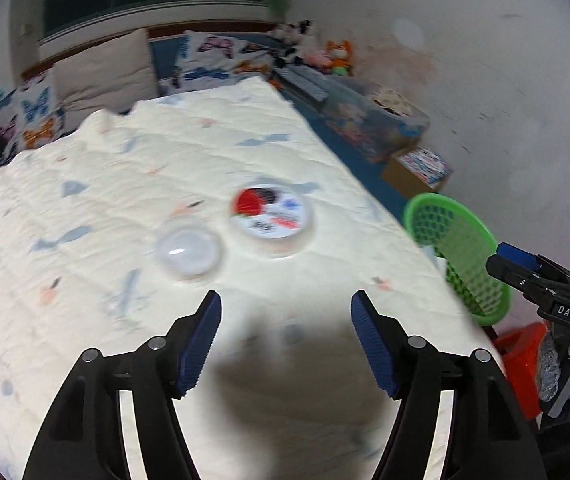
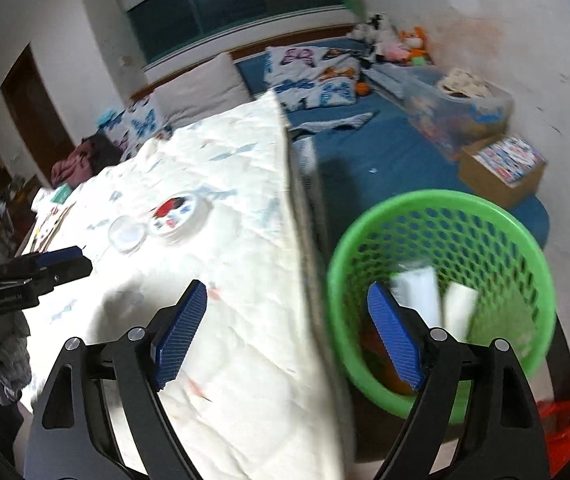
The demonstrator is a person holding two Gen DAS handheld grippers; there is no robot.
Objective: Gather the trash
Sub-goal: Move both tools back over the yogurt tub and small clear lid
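A round tub with a red, black and white printed lid (image 1: 271,216) and a clear plastic dome lid (image 1: 187,253) lie side by side on the cream quilt (image 1: 85,208). My left gripper (image 1: 285,304) is open and empty just short of them. A green mesh basket (image 2: 441,292) stands off the bed's right edge, holding white paper pieces (image 2: 421,296). My right gripper (image 2: 287,290) is open and empty, straddling the quilt edge and the basket rim. The tub (image 2: 177,212) and clear lid (image 2: 127,236) also show in the right wrist view.
Butterfly pillows (image 1: 213,60) and a cream cushion (image 1: 105,72) lie at the bed's far end. Soft toys (image 2: 401,42), a clear storage bin (image 2: 457,108) and a cardboard box (image 2: 501,168) line the wall on the blue mat. A red object (image 2: 565,420) sits by the basket.
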